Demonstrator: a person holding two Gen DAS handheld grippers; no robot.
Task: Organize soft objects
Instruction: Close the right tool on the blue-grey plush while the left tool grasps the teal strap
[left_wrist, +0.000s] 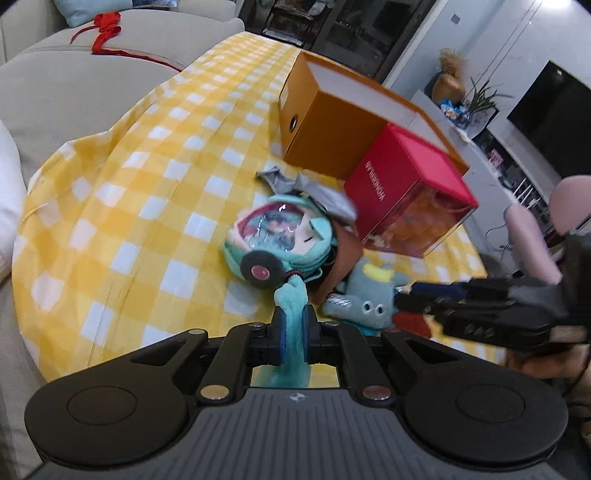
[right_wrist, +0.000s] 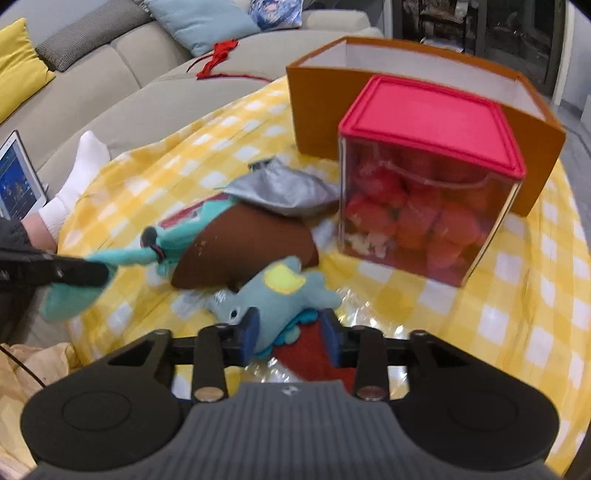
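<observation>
Plush (left_wrist: 273, 243), teal, soft and light, lies mid-surface at 9 o'clock of the blue toy (right_wrist: 273, 295); its limp tail is the easy hold. Left claw (left_wrist: 293, 334) is clamped on that tail, right claw (right_wrist: 291, 336) on the toy's lower end, orange box (right_wrist: 321, 110) at 12 o'clock.

Yellow checked cloth (left_wrist: 155, 177), beige sofa (right_wrist: 122, 66), red ribbon (right_wrist: 218, 55), tablet (right_wrist: 18, 177), houseplant (left_wrist: 480, 99)

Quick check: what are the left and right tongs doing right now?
Left tongs: shut on the teal plush tail.
Right tongs: closed on the blue-grey plush toy.
</observation>
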